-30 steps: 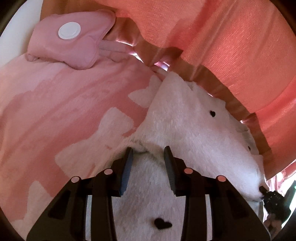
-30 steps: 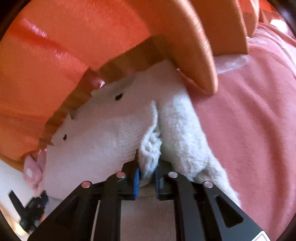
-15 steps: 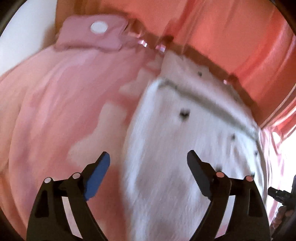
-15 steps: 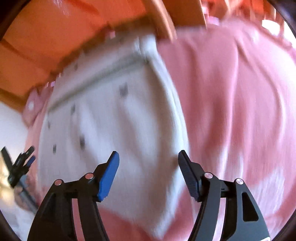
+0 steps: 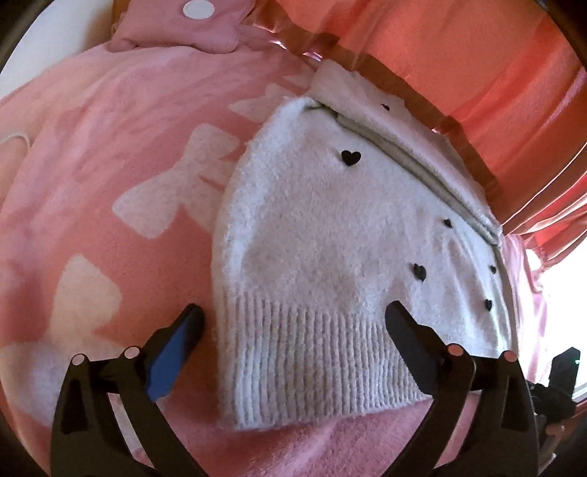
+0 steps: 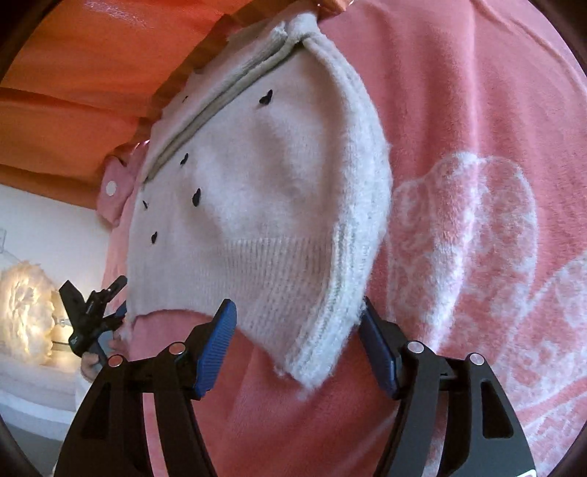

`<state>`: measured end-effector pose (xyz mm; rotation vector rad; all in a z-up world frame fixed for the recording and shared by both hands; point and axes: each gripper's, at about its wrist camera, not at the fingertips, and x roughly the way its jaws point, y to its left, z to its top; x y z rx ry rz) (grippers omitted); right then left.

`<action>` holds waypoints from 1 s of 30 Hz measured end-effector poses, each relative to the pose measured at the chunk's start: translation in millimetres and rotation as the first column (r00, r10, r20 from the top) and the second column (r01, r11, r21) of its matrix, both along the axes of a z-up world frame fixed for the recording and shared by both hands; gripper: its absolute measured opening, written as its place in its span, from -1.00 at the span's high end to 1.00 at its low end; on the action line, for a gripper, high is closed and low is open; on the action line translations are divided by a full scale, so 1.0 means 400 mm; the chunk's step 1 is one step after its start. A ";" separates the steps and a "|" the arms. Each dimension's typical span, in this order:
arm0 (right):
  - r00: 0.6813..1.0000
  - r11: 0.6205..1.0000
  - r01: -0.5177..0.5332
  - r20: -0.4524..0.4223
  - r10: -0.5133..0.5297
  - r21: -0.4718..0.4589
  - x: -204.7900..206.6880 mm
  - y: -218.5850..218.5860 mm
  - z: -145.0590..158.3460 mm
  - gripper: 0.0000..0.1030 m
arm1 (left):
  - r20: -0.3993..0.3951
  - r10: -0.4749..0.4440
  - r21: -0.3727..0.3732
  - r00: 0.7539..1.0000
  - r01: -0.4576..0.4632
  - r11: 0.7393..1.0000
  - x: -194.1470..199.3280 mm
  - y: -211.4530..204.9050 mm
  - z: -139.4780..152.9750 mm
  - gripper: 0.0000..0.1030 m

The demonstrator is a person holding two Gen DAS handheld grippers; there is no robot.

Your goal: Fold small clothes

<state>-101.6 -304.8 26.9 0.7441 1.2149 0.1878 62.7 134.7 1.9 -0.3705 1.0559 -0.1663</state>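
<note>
White fuzzy sweater (image 5: 330, 235) with small black hearts (image 5: 350, 157) lies folded on a pink blanket (image 5: 110, 154) patterned with white bows. Ribbed hem faces the cameras; a folded-over layer shows as a seam along the far edge, near the orange curtain (image 5: 458, 55).

Left gripper (image 5: 293, 330): jaws spread wide, holding nothing, poised above the ribbed hem. Its left finger is over bare blanket just beside the sweater's edge, its right finger over the knit.

Right gripper (image 6: 299, 334): jaws spread, empty, straddling the sweater's near corner (image 6: 312, 367), which sits between the two blue pads (image 6: 216, 345). Whether the pads touch the cloth cannot be told.

Surroundings: a pink pillow (image 5: 176, 29) with a white round patch lies at the blanket's far end, well apart from the sweater. The curtain hangs close along the sweater's far edge. In the right wrist view, a white wall and a lit fluffy lamp (image 6: 25, 308) sit off to the left, with the other gripper (image 6: 91, 315) visible beside the sweater.
</note>
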 end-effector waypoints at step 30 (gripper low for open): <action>0.997 0.999 -0.040 -0.065 0.040 0.001 0.107 0.065 -0.013 -0.14 | -0.001 0.133 -0.048 0.991 -0.133 0.990 -0.039 0.002 -0.001 -0.74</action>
